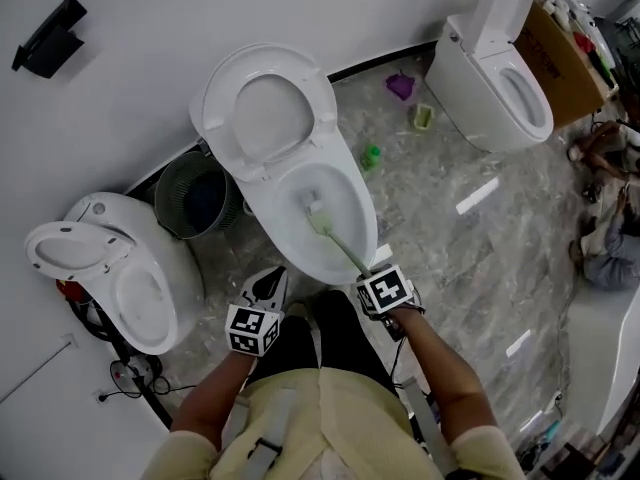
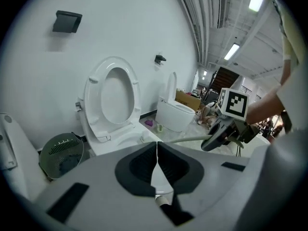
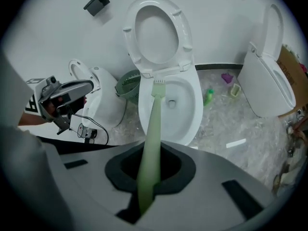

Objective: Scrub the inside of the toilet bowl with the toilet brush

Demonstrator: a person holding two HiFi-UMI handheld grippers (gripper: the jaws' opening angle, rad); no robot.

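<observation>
A white toilet (image 1: pixel 335 243) (image 3: pixel 190 119) stands in the middle with its seat and lid (image 1: pixel 265 108) (image 2: pixel 113 97) raised. A pale green toilet brush (image 1: pixel 335 236) (image 3: pixel 151 129) reaches into the bowl, its head (image 1: pixel 318 213) (image 3: pixel 159 85) against the back left inner wall. My right gripper (image 1: pixel 372 273) (image 3: pixel 147 177) is shut on the brush handle at the bowl's front rim. My left gripper (image 1: pixel 268 286) (image 2: pixel 157 170) is shut and holds nothing, at the front left of the toilet.
Another toilet (image 1: pixel 130 268) sits at the left and a third (image 1: pixel 505 78) at the back right. A grey mesh bin (image 1: pixel 195 198) stands between the left and middle toilets. Small green and purple items (image 1: pixel 400 88) lie on the marble floor. Cables (image 1: pixel 130 373) lie at the lower left.
</observation>
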